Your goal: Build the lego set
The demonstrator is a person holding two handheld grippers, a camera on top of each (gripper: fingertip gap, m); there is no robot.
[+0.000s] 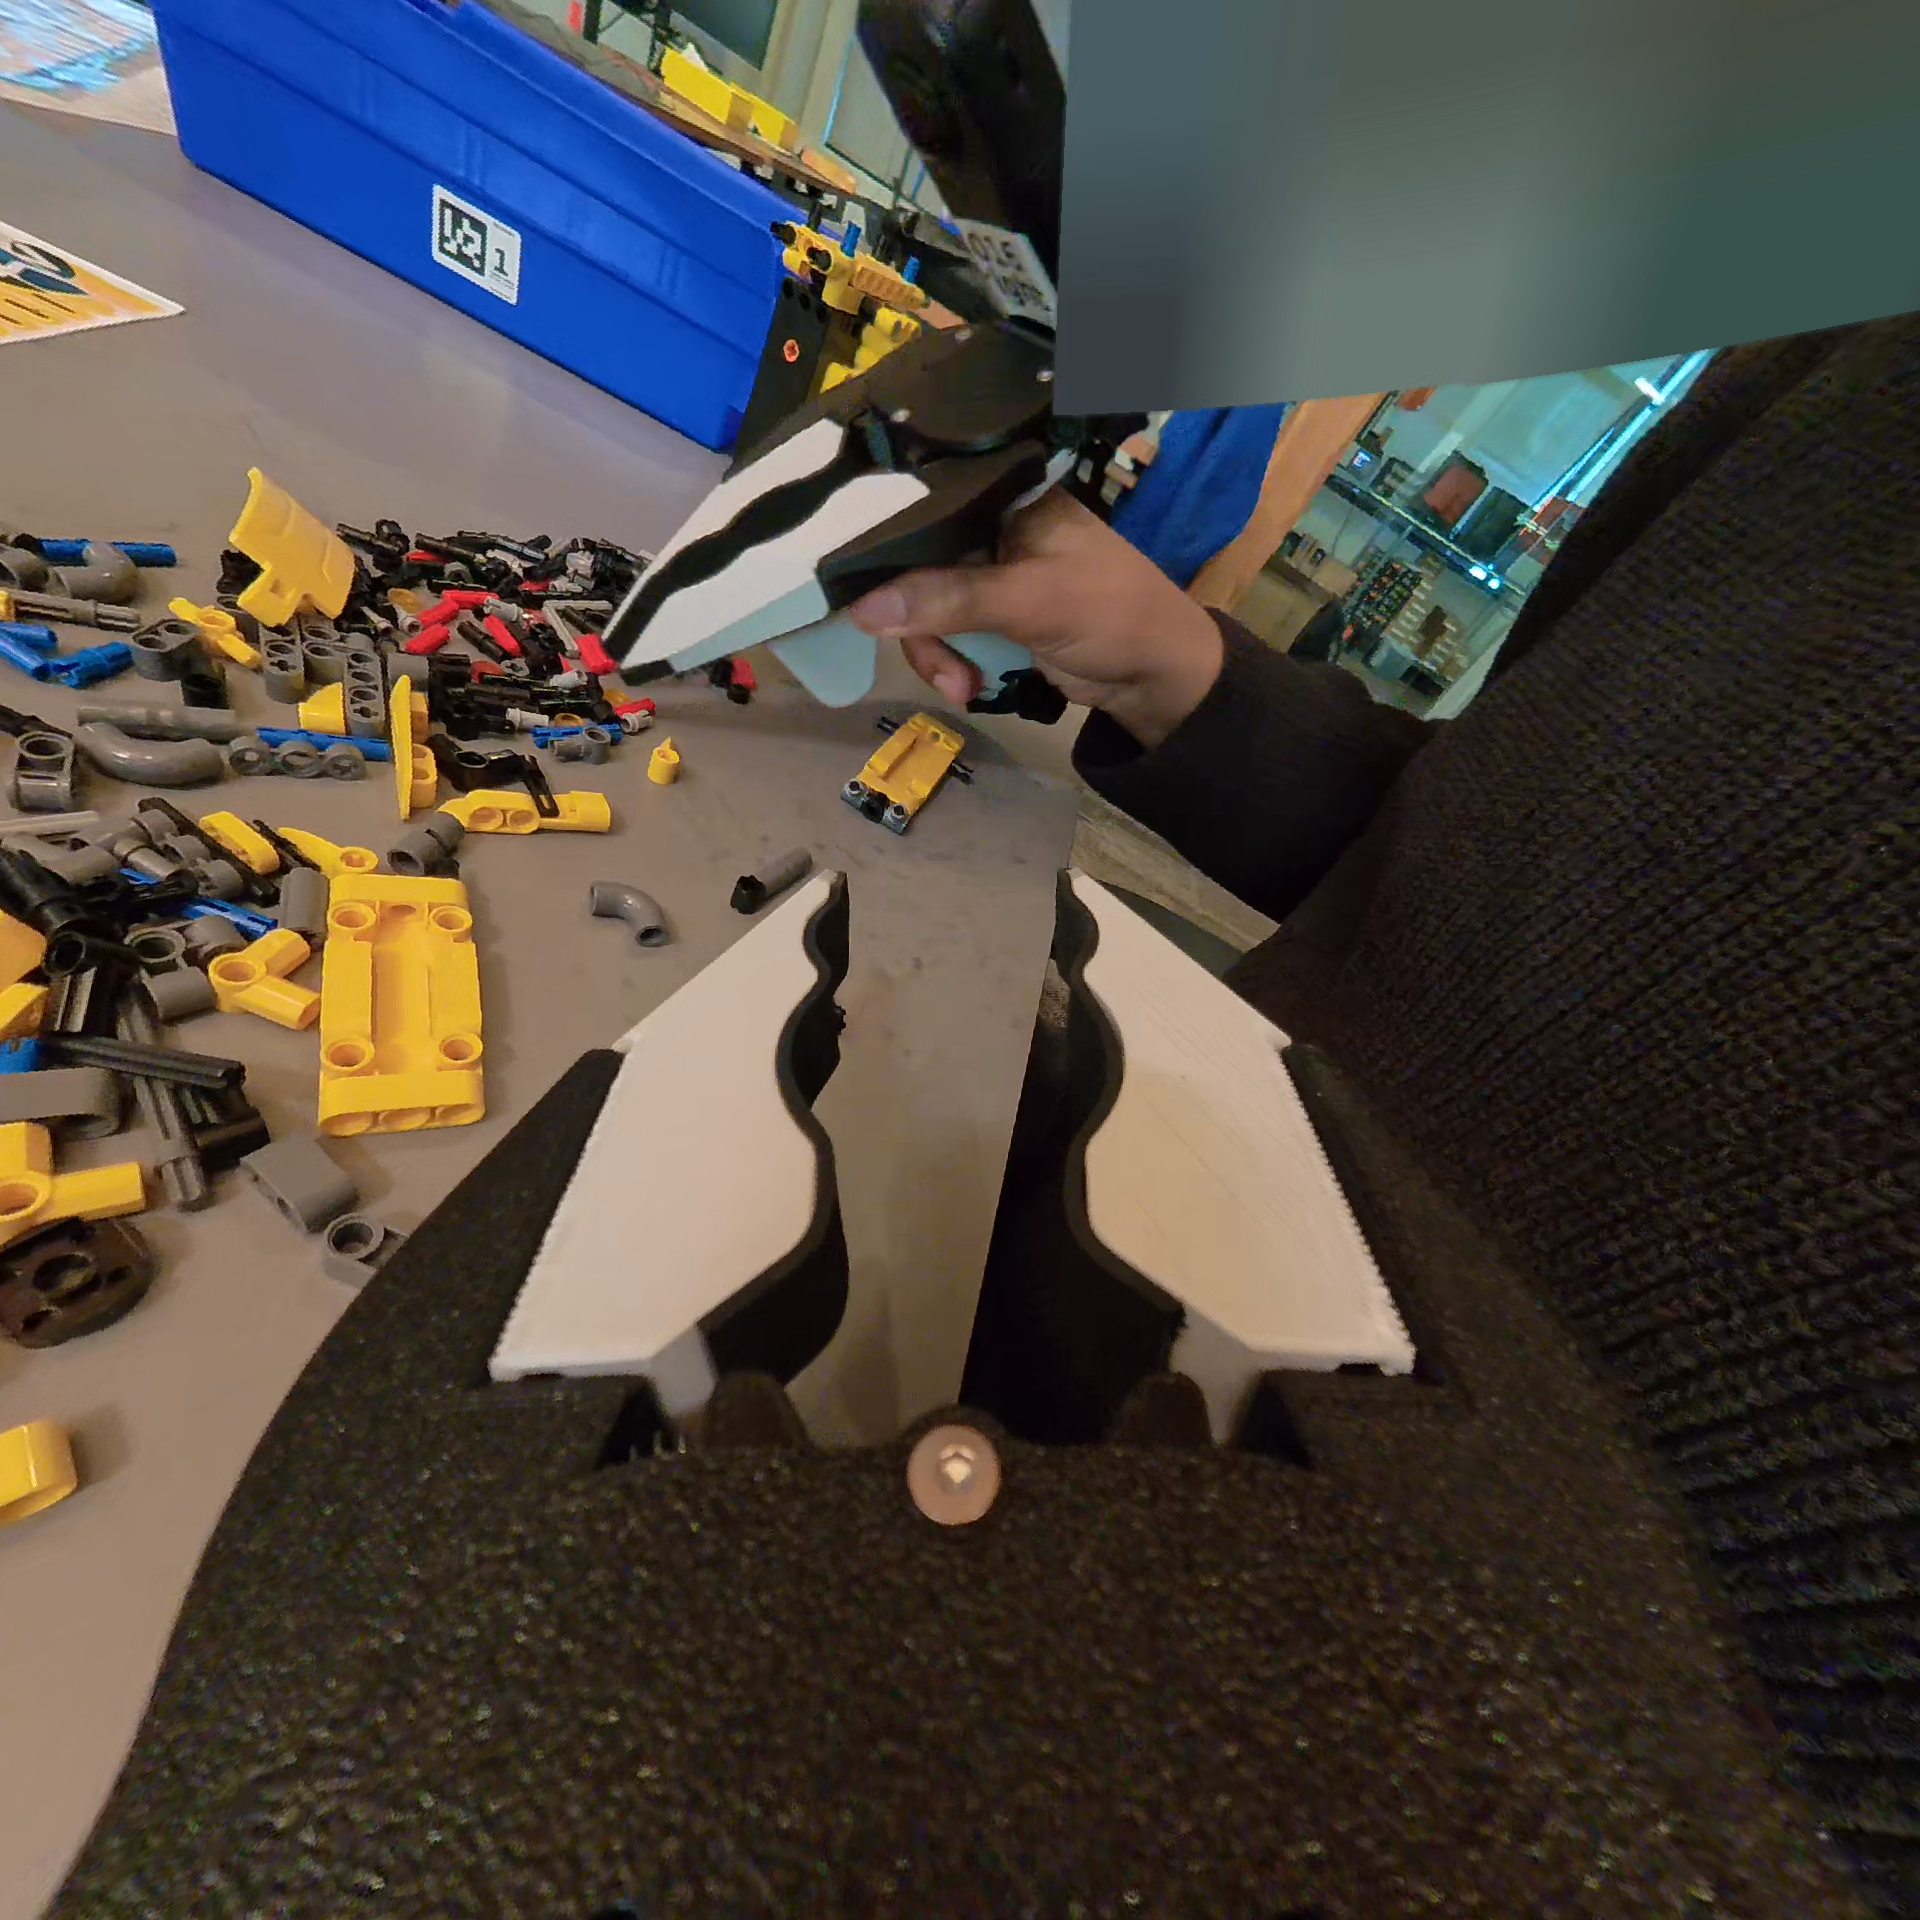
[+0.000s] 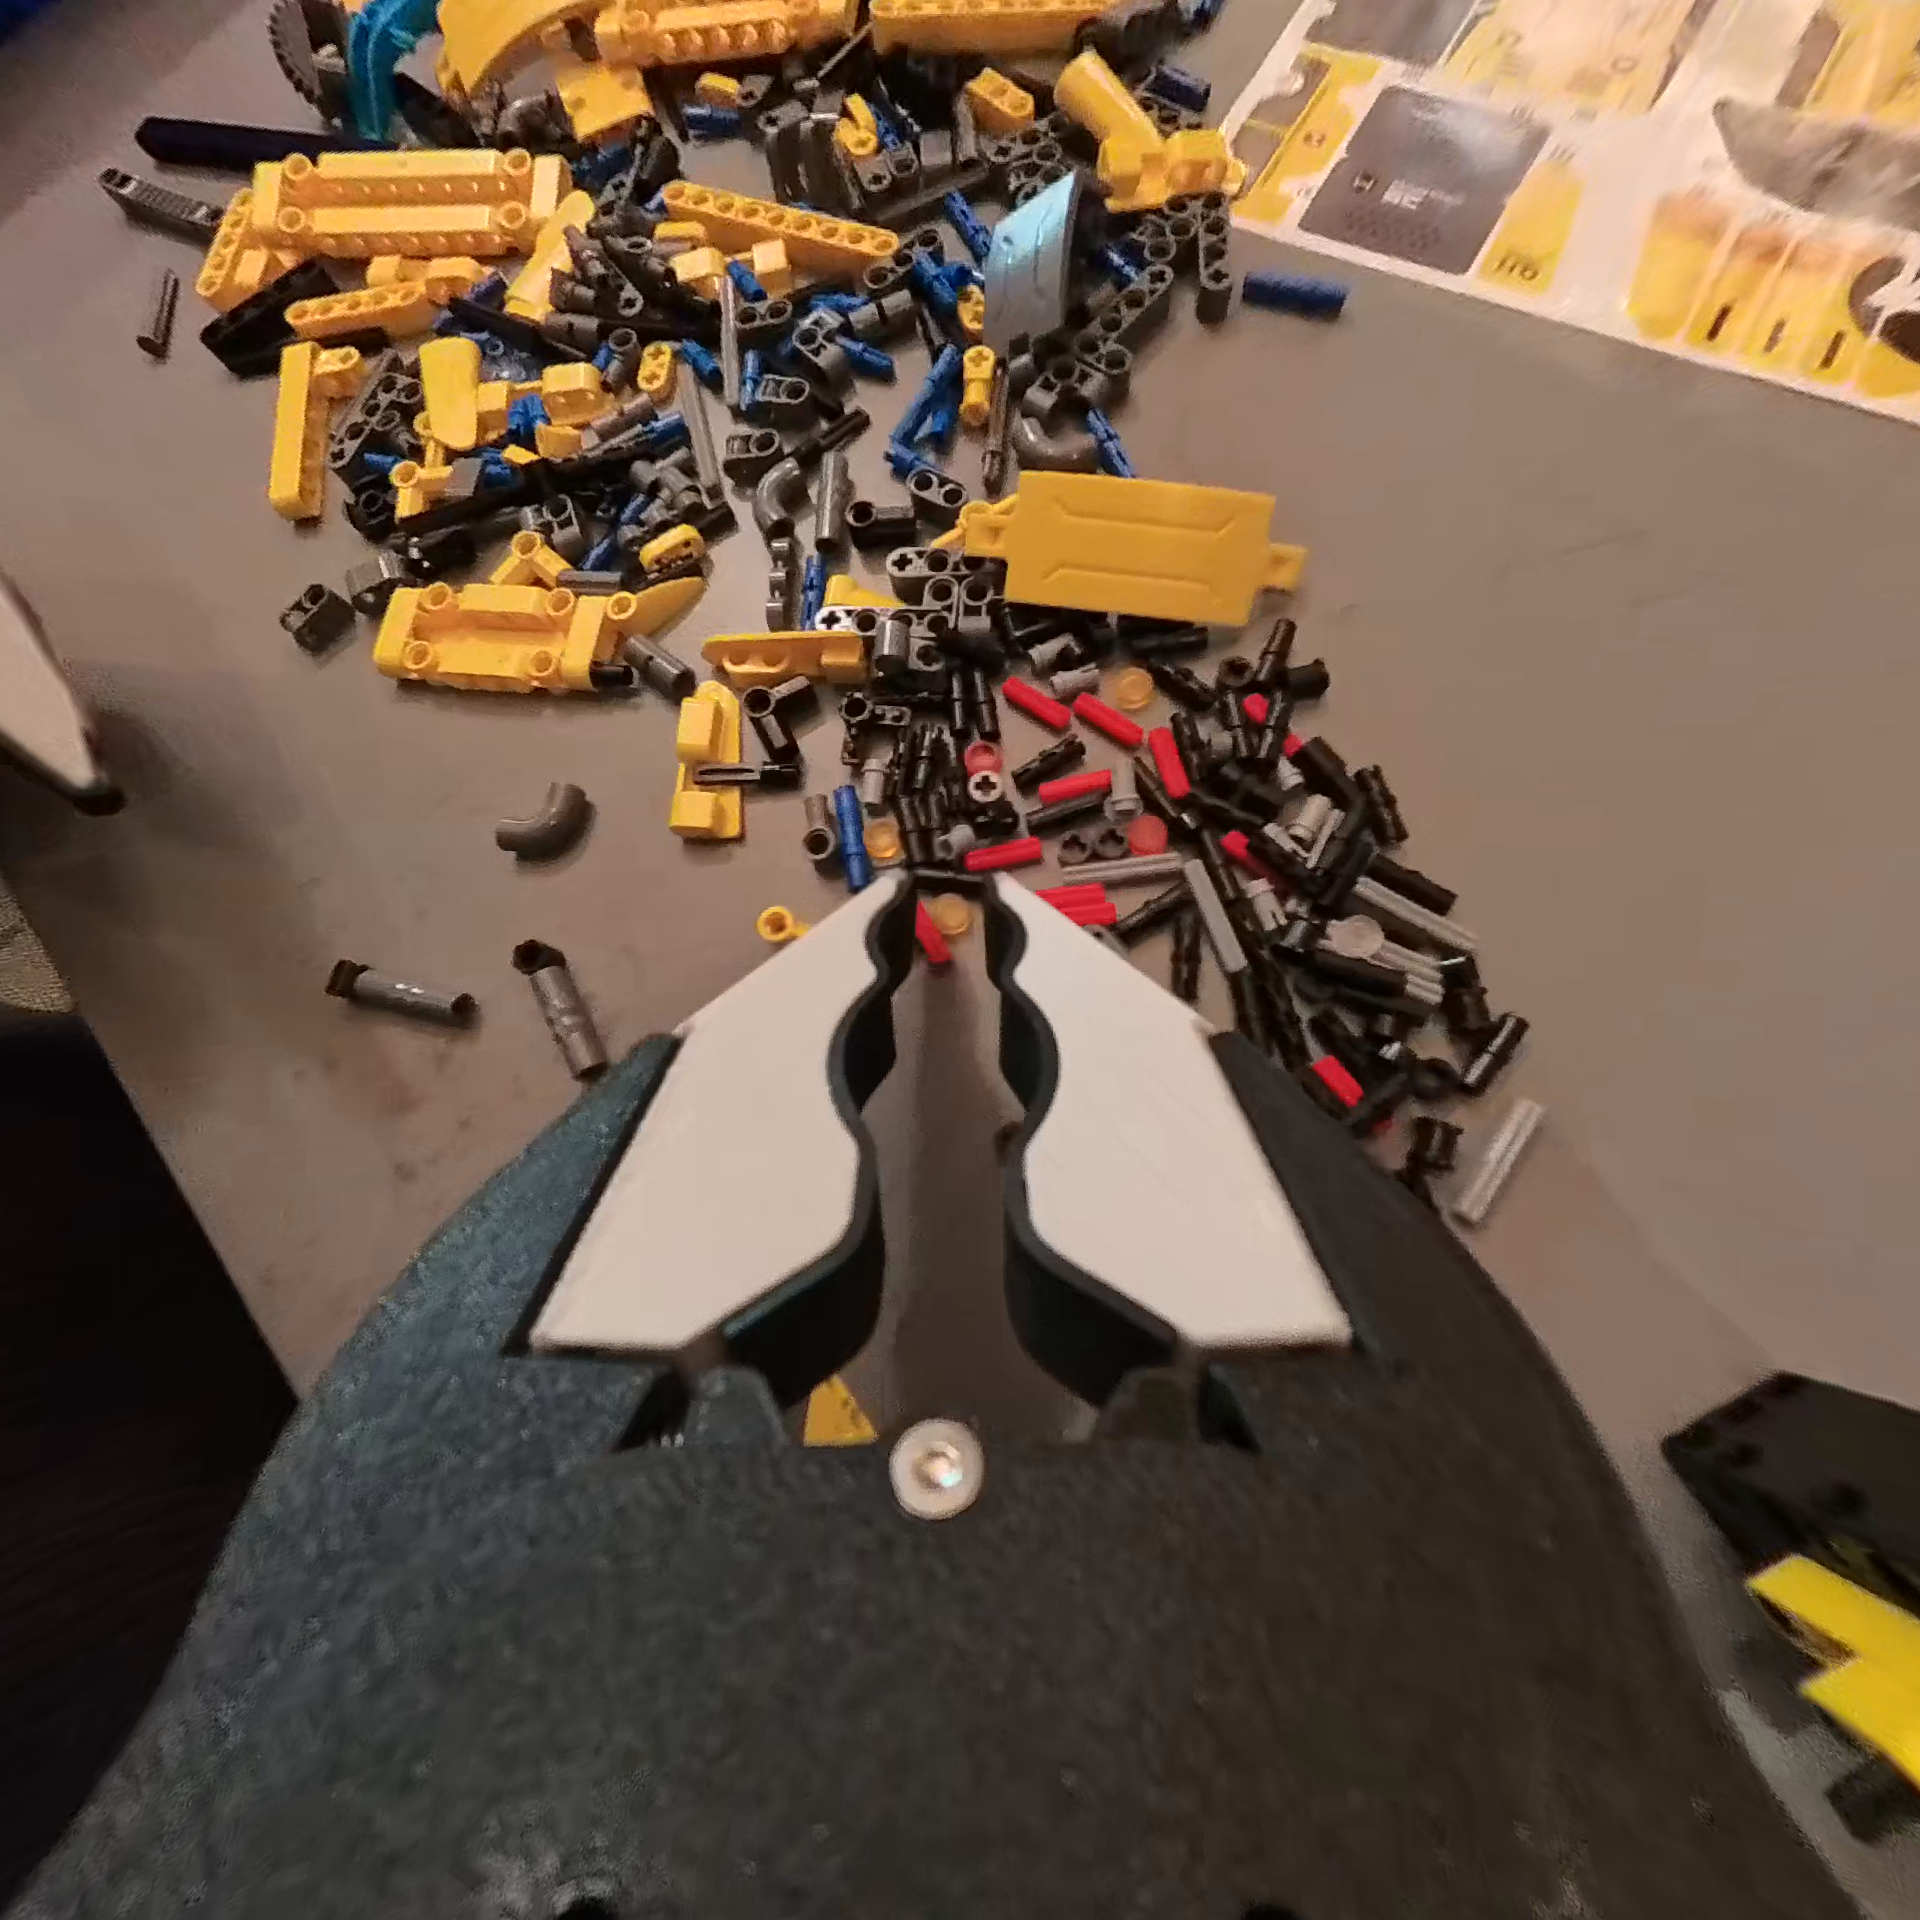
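Observation:
My right gripper (image 2: 948, 883) is tipped down at the near edge of a pile of small black and red pins (image 2: 1195, 831). Its jaws are narrowed on a small black pin (image 2: 948, 879) that spans the tips. A red pin (image 2: 932, 937) and an orange round stud (image 2: 952, 914) lie just under them. In the left wrist view the right gripper (image 1: 623, 665) is held by a hand (image 1: 1049, 613). My left gripper (image 1: 951, 894) is open and empty, low over the grey table (image 1: 312, 416) near its edge, beside a dark knitted sleeve (image 1: 1558, 1039). A grey elbow piece (image 1: 629, 912) and a short grey-black connector (image 1: 771, 879) lie just ahead of it.
Yellow, grey, blue and black building pieces are spread across the table (image 2: 582, 343), among them a flat yellow panel (image 2: 1138, 561). A blue bin (image 1: 468, 187) stands at the back, with a part-built black and yellow model (image 1: 831, 312) beside it. A printed sheet (image 2: 1558, 187) lies far right. The left tips stand about 7 cm off the grey elbow piece (image 1: 629, 912). It turns up in the right wrist view (image 2: 531, 814) as well.

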